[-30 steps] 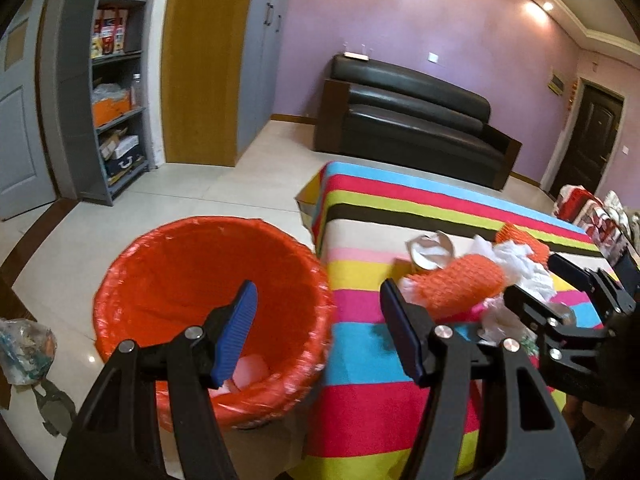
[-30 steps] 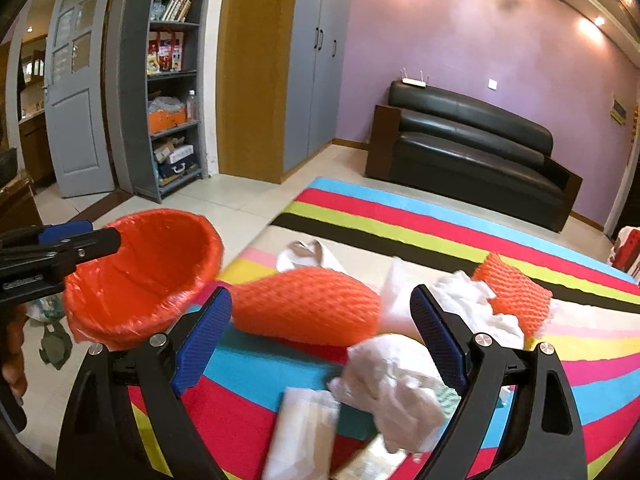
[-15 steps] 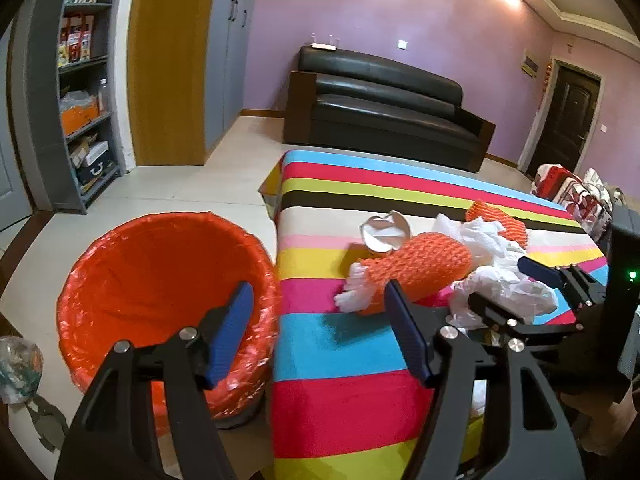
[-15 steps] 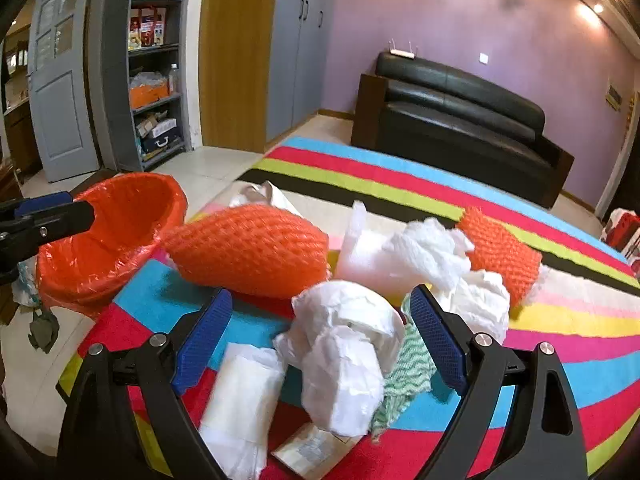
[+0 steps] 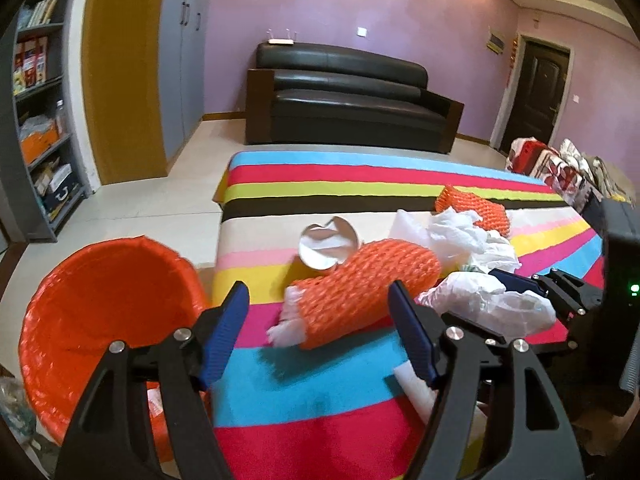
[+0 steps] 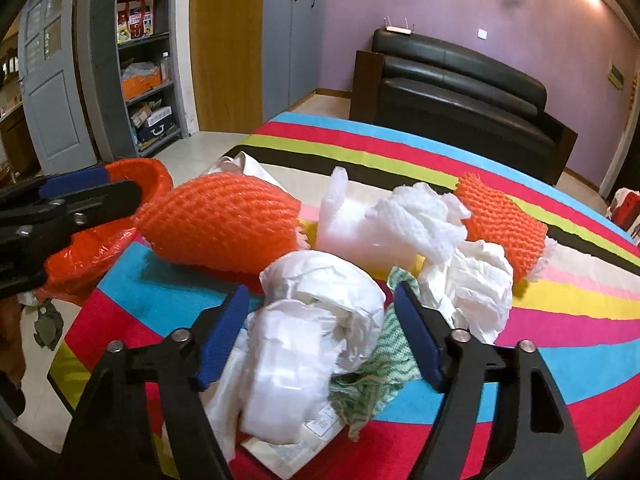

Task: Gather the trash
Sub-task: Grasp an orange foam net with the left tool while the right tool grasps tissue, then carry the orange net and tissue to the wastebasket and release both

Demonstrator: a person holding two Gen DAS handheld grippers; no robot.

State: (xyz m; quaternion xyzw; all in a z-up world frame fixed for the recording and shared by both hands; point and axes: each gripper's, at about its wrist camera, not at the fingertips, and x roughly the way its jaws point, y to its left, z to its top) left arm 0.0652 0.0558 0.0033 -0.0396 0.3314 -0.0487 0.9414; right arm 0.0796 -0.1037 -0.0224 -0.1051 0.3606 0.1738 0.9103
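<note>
Both views have been carried off the orange-lined round waste bin [image 5: 108, 320] and in over the striped, many-coloured tablecloth [image 5: 320, 380], so the pile of rubbish now fills the frames. The left gripper [image 5: 318, 336] has been brought toward the large orange foam-net sleeve [image 5: 364, 288]; its jaws have just been opening and stand moderately wide, nothing between them, the sleeve lying just beyond the tips. The right gripper [image 6: 320, 332] has been lowered around the crumpled white paper wad [image 6: 316, 320]; its jaws have just been closing, the wad sits between them, and firm pressure by the pads cannot be confirmed. A fresh pick-up by each hand is judged to be under way, with the bin waiting at the table's left edge.

Around the wad are seen a white foam piece [image 6: 348, 224], crumpled tissue [image 6: 424, 216], a smaller orange net sleeve [image 6: 500, 224], a green-patterned cloth [image 6: 380, 376] and a crushed white paper cup [image 5: 328, 246]. Beyond stand a black leather sofa [image 5: 344, 100], grey shelves [image 6: 144, 60] and purple walls [image 5: 360, 8].
</note>
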